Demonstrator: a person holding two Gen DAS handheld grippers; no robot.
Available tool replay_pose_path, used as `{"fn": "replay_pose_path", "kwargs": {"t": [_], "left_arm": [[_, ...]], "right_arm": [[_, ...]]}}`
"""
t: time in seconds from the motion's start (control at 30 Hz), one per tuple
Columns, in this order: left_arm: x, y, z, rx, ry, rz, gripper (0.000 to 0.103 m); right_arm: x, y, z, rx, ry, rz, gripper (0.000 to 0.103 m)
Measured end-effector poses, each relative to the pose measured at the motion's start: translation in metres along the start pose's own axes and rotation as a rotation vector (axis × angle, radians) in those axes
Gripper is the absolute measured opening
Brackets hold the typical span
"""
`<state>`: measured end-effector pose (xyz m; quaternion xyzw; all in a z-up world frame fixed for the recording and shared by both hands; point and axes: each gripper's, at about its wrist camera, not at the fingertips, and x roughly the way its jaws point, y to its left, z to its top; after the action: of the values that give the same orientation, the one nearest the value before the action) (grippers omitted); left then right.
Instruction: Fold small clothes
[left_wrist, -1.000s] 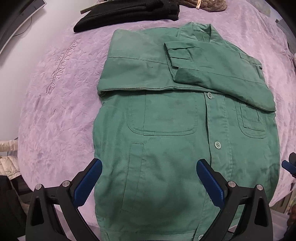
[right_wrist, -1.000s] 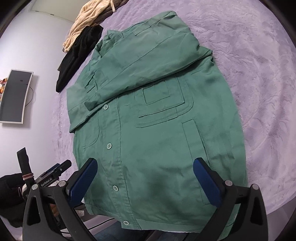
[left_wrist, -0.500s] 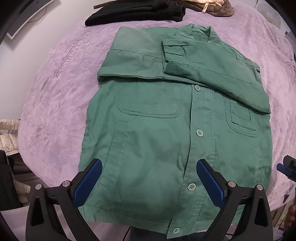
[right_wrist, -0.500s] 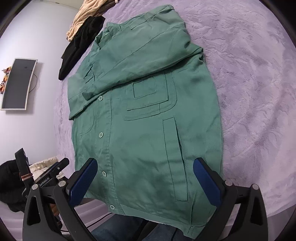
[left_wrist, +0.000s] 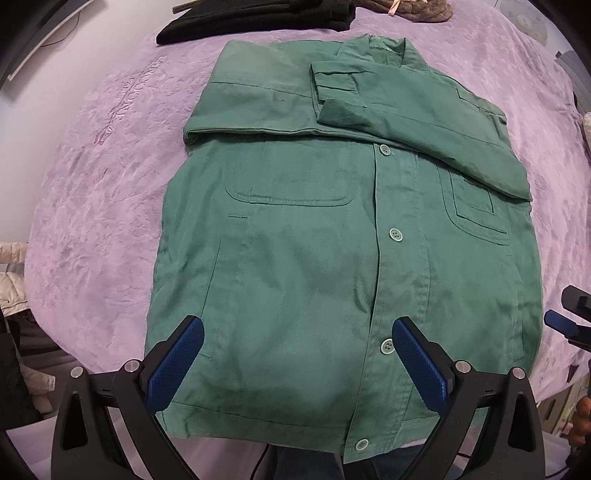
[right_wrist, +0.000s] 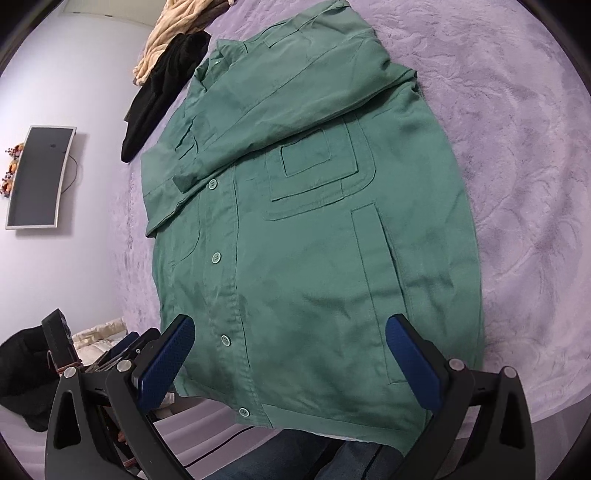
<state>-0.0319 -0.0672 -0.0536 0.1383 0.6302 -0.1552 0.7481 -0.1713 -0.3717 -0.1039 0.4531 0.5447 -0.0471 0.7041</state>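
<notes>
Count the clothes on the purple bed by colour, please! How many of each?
Green: 1, the jacket
Black: 1, the folded garment
Beige: 1, the crumpled cloth
Total: 3, all on the bedspread

Green jacket flat, left tongs open above hem

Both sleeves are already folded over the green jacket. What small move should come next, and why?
Probably lower both open tools, left tool and right tool, onto the bottom hem of the green buttoned cotton jacket. The sleeves lie across its chest, and the lower half is still flat and unfolded.
</notes>
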Motion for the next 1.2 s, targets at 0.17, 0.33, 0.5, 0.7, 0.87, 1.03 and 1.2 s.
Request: {"fn": "replay_pose_path", "kwargs": {"t": [0.17, 0.33, 0.5, 0.7, 0.87, 1.03, 1.2], "left_arm": [[0.015, 0.016, -0.016, 0.017, 0.033, -0.021, 0.102], [0.022, 0.031, -0.031, 0.038, 0.046, -0.024, 0.102], [0.035, 0.056, -0.043, 0.055, 0.071, -0.020, 0.102], [0.044, 0.111, -0.043, 0.003, 0.020, 0.007, 0.102], [0.074, 0.153, -0.040, -0.141, 0.079, -0.110, 0.102], [0.085, 0.138, -0.044, -0.075, 0.130, -0.255, 0.102], [0.082, 0.109, -0.058, 0.049, 0.154, -0.316, 0.102]], "right_arm": [[0.015, 0.001, -0.027, 0.045, 0.003, -0.013, 0.103], [0.025, -0.002, -0.054, 0.084, 0.001, -0.031, 0.103], [0.011, -0.022, -0.068, 0.148, -0.061, -0.061, 0.103], [-0.032, -0.062, -0.072, 0.207, -0.218, -0.167, 0.103], [-0.033, -0.107, -0.073, 0.267, -0.236, -0.197, 0.103], [-0.004, -0.123, -0.095, 0.322, -0.145, -0.031, 0.103], [0.018, -0.096, -0.119, 0.297, -0.085, 0.228, 0.103]]}}
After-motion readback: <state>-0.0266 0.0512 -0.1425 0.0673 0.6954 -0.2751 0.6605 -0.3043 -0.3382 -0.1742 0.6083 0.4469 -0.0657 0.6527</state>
